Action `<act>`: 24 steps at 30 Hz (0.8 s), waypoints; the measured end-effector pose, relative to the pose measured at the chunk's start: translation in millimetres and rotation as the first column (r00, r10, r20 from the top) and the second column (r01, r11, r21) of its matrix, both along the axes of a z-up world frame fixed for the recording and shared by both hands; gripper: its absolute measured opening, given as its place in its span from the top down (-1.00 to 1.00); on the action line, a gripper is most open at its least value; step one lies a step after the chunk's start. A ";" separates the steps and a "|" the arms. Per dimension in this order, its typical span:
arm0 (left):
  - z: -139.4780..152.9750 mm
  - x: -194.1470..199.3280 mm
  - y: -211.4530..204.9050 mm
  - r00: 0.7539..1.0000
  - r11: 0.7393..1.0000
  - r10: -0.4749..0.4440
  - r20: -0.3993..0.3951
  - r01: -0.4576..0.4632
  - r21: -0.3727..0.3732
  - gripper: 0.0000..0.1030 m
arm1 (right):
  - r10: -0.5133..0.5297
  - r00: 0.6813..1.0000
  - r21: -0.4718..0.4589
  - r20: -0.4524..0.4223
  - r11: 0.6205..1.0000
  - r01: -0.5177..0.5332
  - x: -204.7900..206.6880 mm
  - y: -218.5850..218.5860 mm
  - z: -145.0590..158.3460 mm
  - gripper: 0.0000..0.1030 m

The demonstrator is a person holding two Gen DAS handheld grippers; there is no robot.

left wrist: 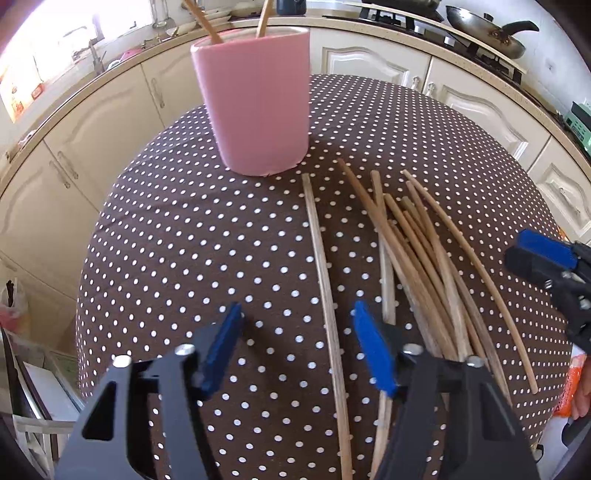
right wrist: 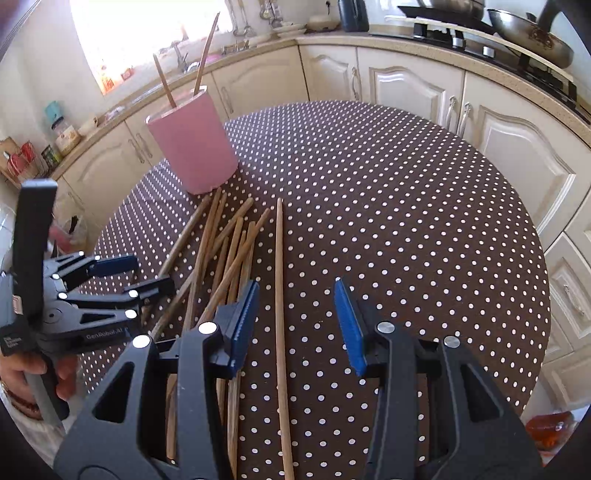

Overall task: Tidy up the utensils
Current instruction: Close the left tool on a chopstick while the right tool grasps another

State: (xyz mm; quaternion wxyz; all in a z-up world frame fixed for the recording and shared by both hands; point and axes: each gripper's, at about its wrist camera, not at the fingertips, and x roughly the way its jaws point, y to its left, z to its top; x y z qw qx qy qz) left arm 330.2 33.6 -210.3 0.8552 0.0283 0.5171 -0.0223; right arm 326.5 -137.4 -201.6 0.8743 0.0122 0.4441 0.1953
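Both tongs, left [left wrist: 295, 339] and right [right wrist: 295, 317], spread apart over loose chopsticks [left wrist: 417, 258]; lower ends hidden behind fingers; pink cup [left wrist: 255, 99] contents cropped.

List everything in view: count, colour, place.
cup: 1, pink, upright at the table's far side
chopsticks in cup: 2, tan, leaning apart
loose chopsticks: roughly a dozen, tan, heaped on the table, exact count unclear
single chopstick: 1, tan, apart from the heap
tablecloth: 1, brown with white dots
wok: 1, metal, on the stove
left gripper: blue pads, open
right gripper: blue pads, open, straddling the single chopstick
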 end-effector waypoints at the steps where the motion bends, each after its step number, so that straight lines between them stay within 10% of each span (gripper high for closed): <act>1: 0.5 0.8 -1.2 1.000 1.000 -0.003 -0.005 0.003 0.001 -0.01 | 0.008 1.000 -0.010 -0.010 1.000 -0.009 1.4 1.7 -1.7 0.18; 10: 3.6 5.8 -5.6 1.000 1.000 -0.008 -0.018 0.008 -0.001 0.58 | 0.108 0.984 -0.108 -0.141 0.986 -0.123 21.9 23.6 -7.7 0.33; 24: 5.0 15.4 9.1 0.999 1.000 -0.005 -0.042 0.004 -0.030 0.85 | 0.129 0.945 -0.286 -0.301 0.933 -0.219 59.9 70.0 -13.3 0.85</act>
